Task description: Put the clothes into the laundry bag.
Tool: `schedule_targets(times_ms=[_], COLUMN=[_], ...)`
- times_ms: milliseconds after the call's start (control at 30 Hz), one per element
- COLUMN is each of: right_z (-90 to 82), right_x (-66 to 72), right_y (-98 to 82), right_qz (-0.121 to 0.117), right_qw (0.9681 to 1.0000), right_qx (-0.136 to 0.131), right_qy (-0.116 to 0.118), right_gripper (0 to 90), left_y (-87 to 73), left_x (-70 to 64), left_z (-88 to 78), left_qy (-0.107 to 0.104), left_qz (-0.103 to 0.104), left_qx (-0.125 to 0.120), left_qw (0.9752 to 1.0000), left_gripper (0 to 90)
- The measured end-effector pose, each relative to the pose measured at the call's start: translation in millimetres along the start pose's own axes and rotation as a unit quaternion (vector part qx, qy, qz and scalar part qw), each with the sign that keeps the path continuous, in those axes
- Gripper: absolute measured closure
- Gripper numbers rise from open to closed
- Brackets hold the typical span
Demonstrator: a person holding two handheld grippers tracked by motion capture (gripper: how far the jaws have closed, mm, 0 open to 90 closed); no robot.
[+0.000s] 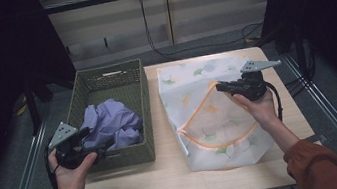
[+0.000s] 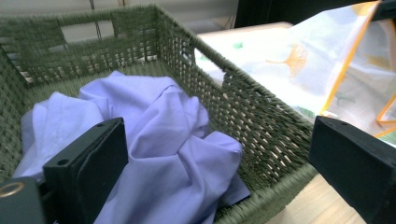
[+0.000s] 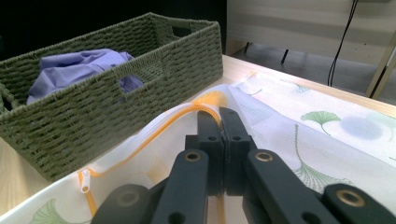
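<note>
A crumpled lilac garment (image 1: 112, 120) (image 2: 159, 140) (image 3: 79, 65) lies in the green woven basket (image 1: 142, 93) (image 2: 261, 121) (image 3: 121, 98) on the table's left. My left gripper (image 1: 108, 144) (image 2: 219, 163) hovers at the basket's near end, open, jaws wide apart over the cloth. A white mesh laundry bag (image 1: 210, 113) (image 2: 299, 65) (image 3: 317, 135) with ginkgo prints and an orange zip edge (image 1: 207, 99) (image 3: 154, 128) lies on the right. My right gripper (image 1: 219, 86) (image 3: 219, 116) is shut on that orange rim, lifting it so the mouth gapes.
The wooden table (image 1: 168, 175) has free room at its near edge. A metal frame rail (image 1: 334, 115) runs along the right side. Cables (image 1: 159, 45) hang down the back wall. Dark curtains stand at both sides.
</note>
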State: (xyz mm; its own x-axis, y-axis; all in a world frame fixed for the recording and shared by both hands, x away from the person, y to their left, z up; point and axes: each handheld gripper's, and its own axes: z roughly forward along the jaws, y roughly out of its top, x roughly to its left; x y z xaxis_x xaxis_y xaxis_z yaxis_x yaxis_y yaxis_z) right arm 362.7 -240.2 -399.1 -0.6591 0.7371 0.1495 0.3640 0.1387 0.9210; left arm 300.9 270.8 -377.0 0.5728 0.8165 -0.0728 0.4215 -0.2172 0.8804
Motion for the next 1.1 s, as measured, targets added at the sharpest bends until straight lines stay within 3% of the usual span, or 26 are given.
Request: schedule_targets(times_ms=[167,267,333,467,567,700,800,933,1000,1067,1100], right_z=[-0.1,0.5,1.4,3.8,4.5,4.5,4.3,3.9,4.2,4.5,4.6], right_x=[0.1,0.5,0.6,2.5,3.3,3.2,2.7,2.9,2.9,3.2,3.3], right_y=[0.0,0.0,-0.9,-1.5,-1.4,-1.7,-1.6,-1.4,-1.4,-1.3,-1.2], right_qz=[-0.001,0.001,0.000,-0.002,-0.003,-0.002,-0.003,-0.002,-0.002,-0.003,-0.004], right_qw=[1.0000,1.0000,1.0000,1.0000,1.0000,1.0000,1.0000,1.0000,1.0000,1.0000,1.0000], right_qx=[0.000,0.002,0.003,0.005,0.006,0.006,0.004,0.004,0.005,0.005,0.005], right_qy=[-0.001,0.000,0.000,0.003,0.004,0.004,0.006,0.006,0.005,0.005,0.006], right_gripper=[89.6,89.6,89.6,89.6,89.6,89.6,89.5,89.6,89.6,89.6,89.6], left_y=[15.3,23.5,28.3,34.0,37.8,40.6,39.1,36.4,34.1,30.7,29.1], left_x=[16.8,26.2,31.9,37.9,42.5,46.3,52.1,65.2,69.3,70.4,72.1], left_z=[6.6,9.6,12.8,22.6,32.1,39.5,48.9,60.2,67.0,74.4,77.9], left_qy=[-0.001,0.016,0.016,0.014,0.018,0.015,0.002,-0.004,-0.019,-0.011,-0.019], left_qz=[0.004,0.009,0.014,0.017,0.032,0.037,0.022,0.008,0.011,0.019,0.015], left_qx=[0.015,0.017,0.018,0.029,0.044,0.039,0.059,0.090,0.115,0.138,0.150], left_qw=[0.9999,0.9997,0.9996,0.9993,0.9984,0.9984,0.9980,0.9959,0.9932,0.9902,0.9884], left_gripper=[5.3,6.5,8.9,8.7,7.6,6.5,4.4,4.1,6.3,5.6,5.5])
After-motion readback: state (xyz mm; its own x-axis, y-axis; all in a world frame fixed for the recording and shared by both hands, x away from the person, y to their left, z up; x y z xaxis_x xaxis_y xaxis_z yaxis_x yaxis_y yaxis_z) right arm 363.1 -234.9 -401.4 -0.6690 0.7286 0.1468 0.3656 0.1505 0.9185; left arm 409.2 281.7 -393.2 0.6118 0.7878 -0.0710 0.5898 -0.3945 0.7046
